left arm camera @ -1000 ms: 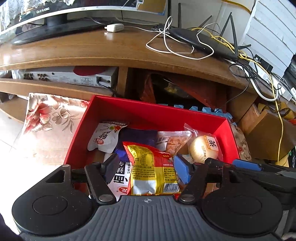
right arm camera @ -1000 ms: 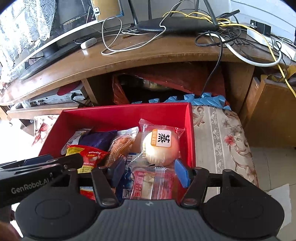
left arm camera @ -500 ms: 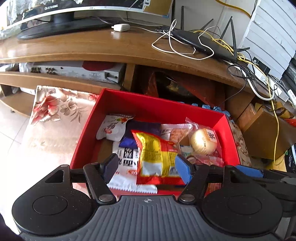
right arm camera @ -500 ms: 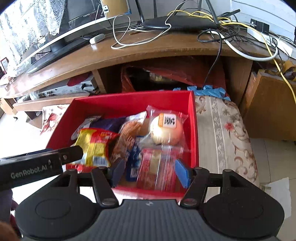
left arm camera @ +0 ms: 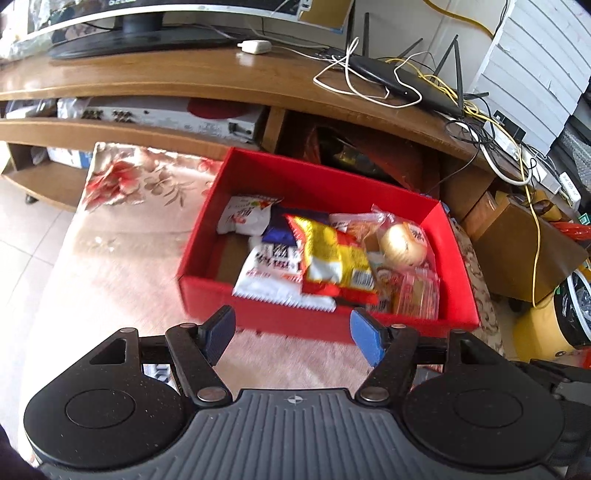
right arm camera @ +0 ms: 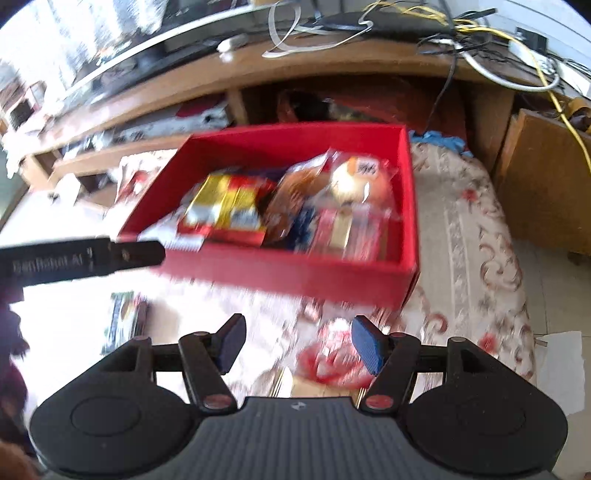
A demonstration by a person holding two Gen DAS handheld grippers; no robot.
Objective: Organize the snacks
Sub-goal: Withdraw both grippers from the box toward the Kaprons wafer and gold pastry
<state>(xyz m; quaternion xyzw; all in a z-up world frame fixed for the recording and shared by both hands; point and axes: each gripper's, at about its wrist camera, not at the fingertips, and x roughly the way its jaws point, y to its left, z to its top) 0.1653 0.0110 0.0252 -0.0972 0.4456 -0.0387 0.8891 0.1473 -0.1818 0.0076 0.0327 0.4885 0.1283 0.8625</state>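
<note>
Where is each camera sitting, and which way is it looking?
Left wrist: sits on the left tongs, looks forward and down at the red box of snacks under the wooden TV stand; its own open blue fingers show.
Right wrist: sits on the right tongs, looks at the red box from its right; its open fingers and the left tongs' black side show.
Both share: the box, yellow-red packet, round bun.

A long wooden TV stand (left arm camera: 184, 79) fills the background. On its top stand a television (left arm camera: 147, 22) and a black router (left arm camera: 402, 83) among loose cables. Below it lies a flowered cloth (left arm camera: 122, 236), in bright light.
</note>
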